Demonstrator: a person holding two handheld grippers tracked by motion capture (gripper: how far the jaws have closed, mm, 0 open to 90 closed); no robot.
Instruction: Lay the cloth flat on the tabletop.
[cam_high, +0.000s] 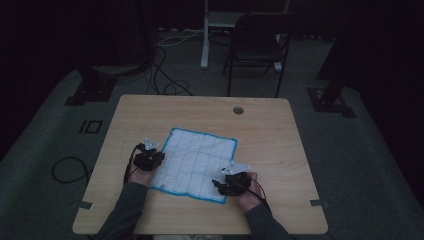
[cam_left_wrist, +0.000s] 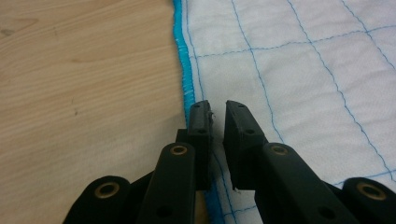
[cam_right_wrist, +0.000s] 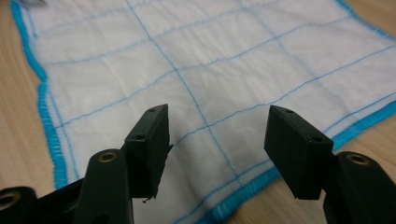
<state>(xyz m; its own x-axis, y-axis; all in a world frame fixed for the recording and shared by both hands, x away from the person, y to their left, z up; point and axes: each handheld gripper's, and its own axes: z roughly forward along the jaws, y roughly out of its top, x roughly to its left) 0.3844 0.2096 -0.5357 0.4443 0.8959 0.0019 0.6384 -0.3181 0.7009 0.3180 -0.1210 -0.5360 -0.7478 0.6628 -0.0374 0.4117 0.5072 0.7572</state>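
A white cloth (cam_high: 192, 162) with blue grid stitching and a bright blue hem lies flat on the wooden table (cam_high: 270, 140). My left gripper (cam_high: 151, 152) sits at the cloth's left edge. In the left gripper view its jaws (cam_left_wrist: 218, 116) stand a narrow gap apart right over the hem of the cloth (cam_left_wrist: 303, 70), with nothing pinched between them. My right gripper (cam_high: 222, 181) is at the cloth's near right corner. In the right gripper view it (cam_right_wrist: 217, 135) stands wide open, low over the cloth (cam_right_wrist: 187, 70), its pads off the fabric.
A round cable hole (cam_high: 238, 110) sits in the table near its far edge. Beyond the table stands a dark folding chair (cam_high: 255, 45), with cables (cam_high: 165, 75) on the floor. A cable loop (cam_high: 67, 170) lies on the floor at the left.
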